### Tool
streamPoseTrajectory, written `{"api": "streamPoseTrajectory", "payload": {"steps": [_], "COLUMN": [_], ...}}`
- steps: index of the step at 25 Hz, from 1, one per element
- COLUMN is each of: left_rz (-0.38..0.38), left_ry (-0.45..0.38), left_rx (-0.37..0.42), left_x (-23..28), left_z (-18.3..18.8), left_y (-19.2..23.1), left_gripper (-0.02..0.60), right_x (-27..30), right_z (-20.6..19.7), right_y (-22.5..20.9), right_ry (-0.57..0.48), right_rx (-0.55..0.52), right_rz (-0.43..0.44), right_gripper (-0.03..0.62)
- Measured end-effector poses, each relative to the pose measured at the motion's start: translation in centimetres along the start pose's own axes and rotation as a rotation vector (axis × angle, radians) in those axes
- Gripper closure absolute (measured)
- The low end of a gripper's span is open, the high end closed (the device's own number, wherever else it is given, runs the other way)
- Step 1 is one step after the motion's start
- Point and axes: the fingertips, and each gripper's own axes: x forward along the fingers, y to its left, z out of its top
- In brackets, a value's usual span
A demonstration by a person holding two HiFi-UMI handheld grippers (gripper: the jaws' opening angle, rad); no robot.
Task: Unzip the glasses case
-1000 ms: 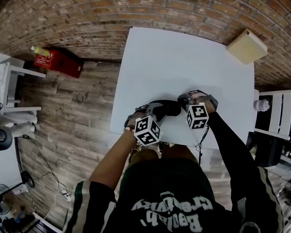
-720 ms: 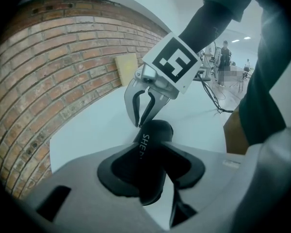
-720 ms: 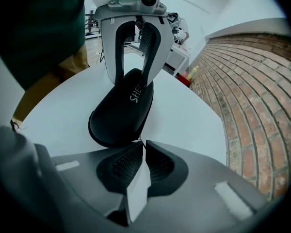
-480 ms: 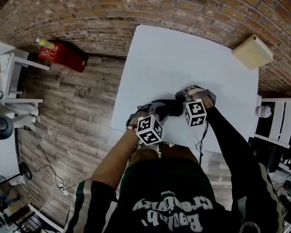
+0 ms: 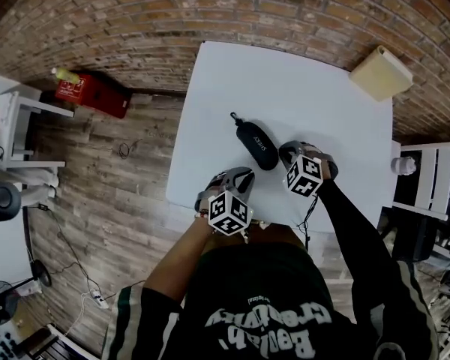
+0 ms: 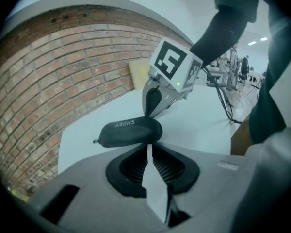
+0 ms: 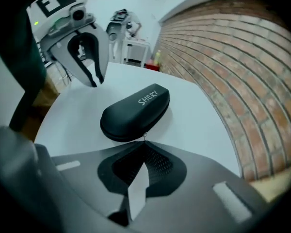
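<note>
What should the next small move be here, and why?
Probably open the left gripper and clamp the glasses case to steady it. Its fingers have just been closing with nothing between them, the case lies free and still zipped on the table, and the right gripper seems pinched on the zipper pull; pulling now would likely just drag the case.

There are one white rectangular counter (image 5: 285,81), one black oval zipped glasses case (image 5: 256,145), one tan square flat box (image 5: 382,72), one red rectangular box (image 5: 90,94), and two grey hand-held grippers with marker cubes: the left gripper (image 5: 244,175) and the right gripper (image 5: 286,154).
</note>
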Motion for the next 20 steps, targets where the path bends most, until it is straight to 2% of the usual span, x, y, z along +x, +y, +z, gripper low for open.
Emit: {"api": "streamPoseTrajectory", "payload": {"steps": [4, 6, 10, 13, 16, 20], "left_rz": [-0.023, -0.023, 0.004, 0.009, -0.011, -0.037], "left_ry": [-0.012, -0.018, -0.005, -0.004, 0.001, -0.024], "left_rx": [-0.083, -0.097, -0.076, -0.108, -0.145, -0.188], "left_x": [0.8, 1.0, 0.9, 0.3, 0.0, 0.1], "left_z": [0.6, 1.0, 0.9, 0.8, 0.5, 0.4], "left_y": [-0.5, -0.5, 0.2, 0.7, 0.4, -0.6], "left_gripper": [0.541, 0.541, 0.548, 0.543, 0.521, 0.525], "right_x": [-1.5, -2.0, -2.7, -2.7, -2.3, -1.7], "right_z": [-1.7, -1.3, 1.0, 2.9, 3.5, 2.9], "right_y": [3.5, 6.0, 9.4, 10.2, 10.3, 10.8], "right_ry": [0.008, -0.028, -0.114, -0.161, -0.161, -0.134], "right_rx": [0.291, 0.377, 0.428, 0.443, 0.440, 0.455], "right_rz": [0.017, 0.055, 0.106, 0.109, 0.094, 0.092], "right_gripper": [0.580, 0.580, 0.579, 0.579, 0.579, 0.579]}}
